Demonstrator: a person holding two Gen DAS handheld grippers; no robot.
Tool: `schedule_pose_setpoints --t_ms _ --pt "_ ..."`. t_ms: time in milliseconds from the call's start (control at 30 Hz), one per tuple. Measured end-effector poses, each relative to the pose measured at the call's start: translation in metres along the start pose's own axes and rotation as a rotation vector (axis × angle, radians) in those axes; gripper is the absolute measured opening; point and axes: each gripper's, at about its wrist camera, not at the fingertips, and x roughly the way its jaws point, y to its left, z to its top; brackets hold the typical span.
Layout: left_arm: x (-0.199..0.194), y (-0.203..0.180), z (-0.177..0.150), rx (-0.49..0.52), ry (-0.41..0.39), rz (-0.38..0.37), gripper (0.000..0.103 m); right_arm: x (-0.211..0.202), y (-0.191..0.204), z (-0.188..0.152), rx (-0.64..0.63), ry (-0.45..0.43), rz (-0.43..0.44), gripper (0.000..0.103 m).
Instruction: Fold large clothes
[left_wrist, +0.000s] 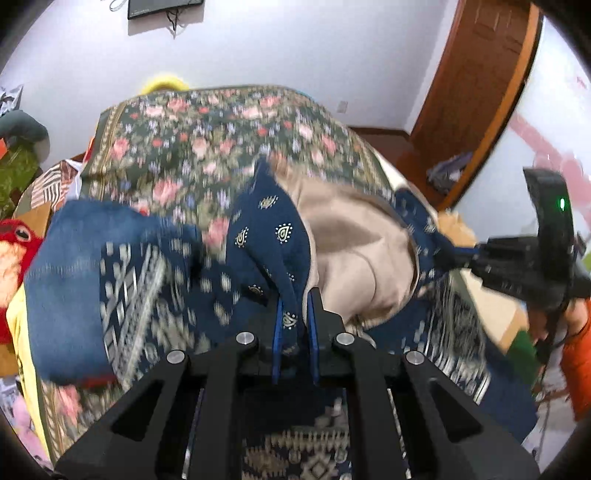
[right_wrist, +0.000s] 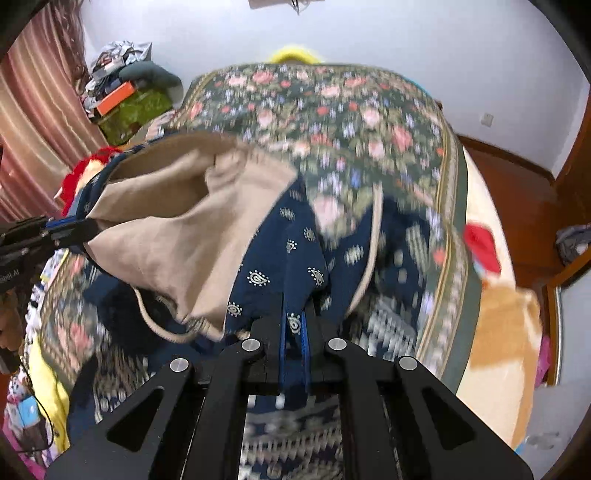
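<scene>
Both the left tongs (left_wrist: 295, 321) and right tongs (right_wrist: 295, 325), clamped on the navy paisley-print, beige-lined garment (left_wrist: 280, 236), hold it stretched between them, toward twelve o'clock above the floral-covered bed (left_wrist: 207, 125).

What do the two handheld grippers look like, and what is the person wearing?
Both the left gripper and right gripper have black angular frames, silver round pivot bolts and blue finger pads. The right one carries a green indicator light. An orange sleeve shows.

Bright, motion-blurred, fisheye-warped edges
</scene>
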Motion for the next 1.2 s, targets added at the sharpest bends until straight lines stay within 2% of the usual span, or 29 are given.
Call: schedule_pose_setpoints --t_ms 133,200,267,300,333,400,467,500,600,667,767,867,967,1200 --pt "0.017 -0.002 -0.037 -0.030 0.073 0.014 0.012 0.009 -0.003 -0.028 0.044 0.034 -0.022 0.007" --pt "0.029 -0.002 -0.053 -0.046 0.101 0.041 0.018 0.010 -0.005 -0.036 0.069 0.038 -0.038 0.009" --pt "0.037 -0.002 -0.066 -0.049 0.120 0.072 0.038 0.008 -0.008 -0.042 0.089 0.039 -0.060 0.009" --pt "0.040 -0.002 -0.071 -0.054 0.121 0.079 0.042 0.007 -0.009 -0.043 0.095 0.044 -0.064 0.009" --pt "0.042 -0.001 -0.077 -0.061 0.123 0.094 0.046 0.006 -0.011 -0.044 0.106 0.051 -0.063 0.012" --pt "0.044 -0.002 -0.084 -0.055 0.131 0.120 0.046 0.003 -0.013 -0.046 0.123 0.071 -0.082 0.027" --pt "0.041 -0.003 -0.088 -0.045 0.139 0.137 0.047 -0.001 -0.010 -0.049 0.103 0.078 -0.091 0.050" --pt "0.038 -0.004 -0.089 -0.046 0.135 0.140 0.047 -0.004 -0.006 -0.050 0.083 0.068 -0.086 0.053" --pt "0.019 -0.009 -0.084 -0.031 0.091 0.136 0.052 -0.017 0.007 -0.044 0.006 0.017 -0.097 0.062" --pt "0.007 -0.009 -0.076 -0.040 0.046 0.137 0.066 -0.023 0.014 -0.039 -0.014 -0.018 -0.097 0.069" --pt "-0.013 -0.005 -0.058 -0.073 -0.036 0.124 0.072 -0.027 0.022 -0.025 -0.025 -0.066 -0.082 0.075" --pt "-0.015 0.005 -0.037 -0.101 -0.060 0.112 0.078 -0.022 0.027 -0.010 -0.029 -0.082 -0.075 0.077" --pt "-0.009 0.017 -0.017 -0.138 -0.083 0.111 0.079 -0.012 0.025 0.006 -0.017 -0.091 -0.073 0.078" --pt "0.028 0.032 0.018 -0.152 -0.065 0.064 0.079 0.019 0.019 0.036 0.020 -0.068 -0.032 0.078"
